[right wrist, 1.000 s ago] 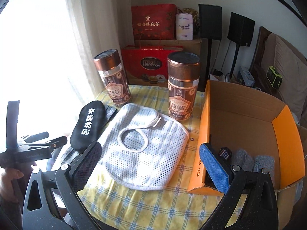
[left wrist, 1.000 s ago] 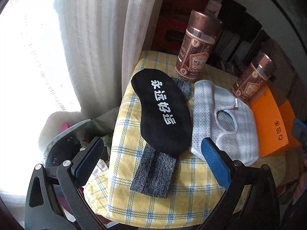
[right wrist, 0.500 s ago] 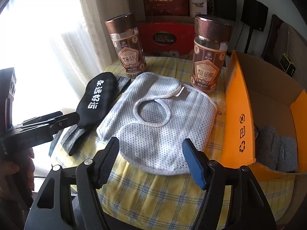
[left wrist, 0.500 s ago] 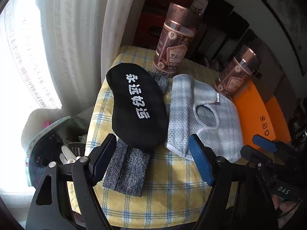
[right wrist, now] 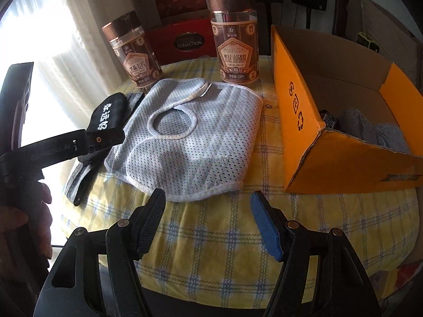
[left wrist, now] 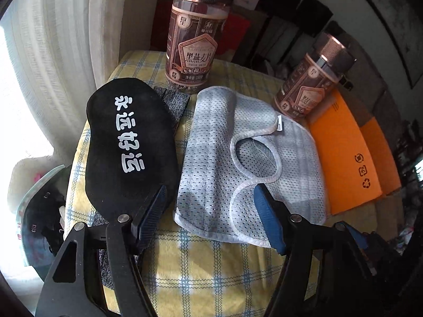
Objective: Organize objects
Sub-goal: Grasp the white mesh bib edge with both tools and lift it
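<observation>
both grippers, left gripper (left wrist: pixel 211 216) and right gripper (right wrist: pixel 208 219), spread, empty, over bib (right wrist: pixel 190 137).

Black tool (right wrist: pixel 208 222) frames (silver screws), blue and black pads (right wrist: pixel 265 228)

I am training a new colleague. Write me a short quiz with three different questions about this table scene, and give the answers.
1. True or false: the black sleep mask with white characters lies partly on a grey knitted band.
2. Which is nearer the open orange cardboard box: A) the black sleep mask, B) the pale blue mesh bib?
3. Fill in: behind the bib stand ___ copper-lidded jars.

Key: 1 true; 2 B; 3 two.
</observation>
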Action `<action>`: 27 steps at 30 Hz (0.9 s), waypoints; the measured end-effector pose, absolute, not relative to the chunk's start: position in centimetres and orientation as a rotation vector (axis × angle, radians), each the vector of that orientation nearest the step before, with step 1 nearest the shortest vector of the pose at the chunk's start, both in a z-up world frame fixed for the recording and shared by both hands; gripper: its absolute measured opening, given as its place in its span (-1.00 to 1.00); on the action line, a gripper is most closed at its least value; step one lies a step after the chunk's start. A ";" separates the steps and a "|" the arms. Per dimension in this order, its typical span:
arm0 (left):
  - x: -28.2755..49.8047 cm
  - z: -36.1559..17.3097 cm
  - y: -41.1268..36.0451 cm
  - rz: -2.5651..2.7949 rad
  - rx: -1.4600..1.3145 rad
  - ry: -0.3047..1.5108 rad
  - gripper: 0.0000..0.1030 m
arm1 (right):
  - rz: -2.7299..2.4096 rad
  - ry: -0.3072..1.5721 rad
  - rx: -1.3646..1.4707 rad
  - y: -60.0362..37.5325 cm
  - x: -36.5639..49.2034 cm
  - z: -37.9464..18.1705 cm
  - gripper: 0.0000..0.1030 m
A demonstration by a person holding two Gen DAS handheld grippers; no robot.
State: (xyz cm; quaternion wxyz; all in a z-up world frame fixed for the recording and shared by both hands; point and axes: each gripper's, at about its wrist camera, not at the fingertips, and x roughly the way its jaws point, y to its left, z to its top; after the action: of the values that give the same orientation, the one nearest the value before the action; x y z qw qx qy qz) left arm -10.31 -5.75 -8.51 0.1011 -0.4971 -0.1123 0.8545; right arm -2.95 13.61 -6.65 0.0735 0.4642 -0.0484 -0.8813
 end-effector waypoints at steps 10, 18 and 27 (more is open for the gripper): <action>-11.4 -9.7 -4.3 2.514 -1.520 -0.280 0.30 | -2.654 -0.320 1.422 15.0 -4.0 -7.9 0.35; -11.8 -9.9 -5.2 2.529 -1.529 -0.309 0.32 | -2.667 -0.299 1.402 14.4 -4.4 -8.3 0.34; -11.5 -10.2 -4.5 2.524 -1.539 -0.319 0.16 | -2.683 -0.256 1.390 13.6 -4.9 -8.4 0.06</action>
State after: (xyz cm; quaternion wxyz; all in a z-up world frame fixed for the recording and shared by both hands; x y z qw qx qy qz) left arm -11.52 -4.45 -10.17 0.0837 -0.5158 -0.1069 0.8459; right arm -4.90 13.65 -8.44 0.0545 0.4578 -0.0843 -0.8834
